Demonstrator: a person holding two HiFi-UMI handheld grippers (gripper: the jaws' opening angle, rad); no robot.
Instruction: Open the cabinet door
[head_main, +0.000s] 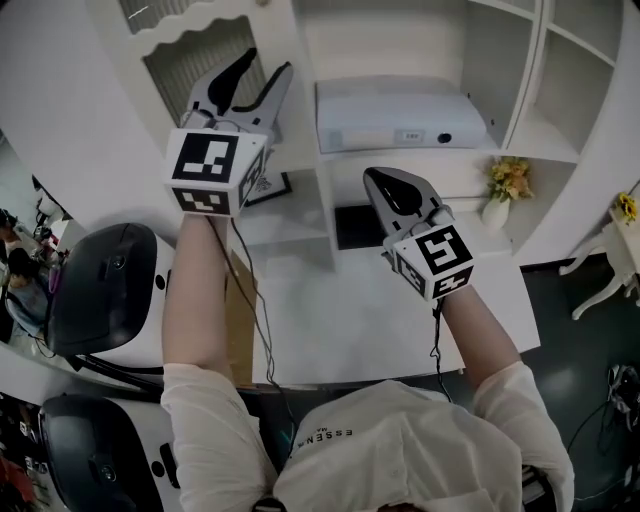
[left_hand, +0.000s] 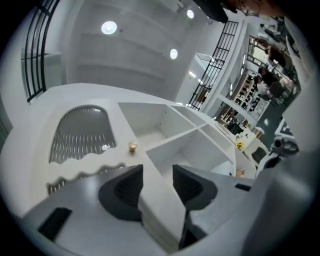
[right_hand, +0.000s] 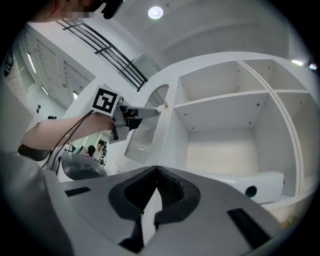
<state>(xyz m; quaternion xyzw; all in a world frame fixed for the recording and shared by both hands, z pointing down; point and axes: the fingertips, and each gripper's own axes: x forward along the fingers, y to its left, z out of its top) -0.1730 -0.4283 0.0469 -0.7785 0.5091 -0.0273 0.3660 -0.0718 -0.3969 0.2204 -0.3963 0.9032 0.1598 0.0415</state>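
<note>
The left gripper (head_main: 268, 62) is hovering high before the cabinet door (head_main: 190, 65), a white door with a ribbed glass panel standing left of the open shelves (head_main: 420, 50) and apparently not yet swung out. Its fingers (left_hand: 125, 187) are spread apart and gripping nothing. They are aiming at the small brass knob (left_hand: 132, 146) just beyond their tips, presumably to pinch and pull it. The right gripper (head_main: 378, 180) is waiting low above the surface (head_main: 330, 320) with its fingers pressed together on nothing, likely keeping clear of the door's swing.
</note>
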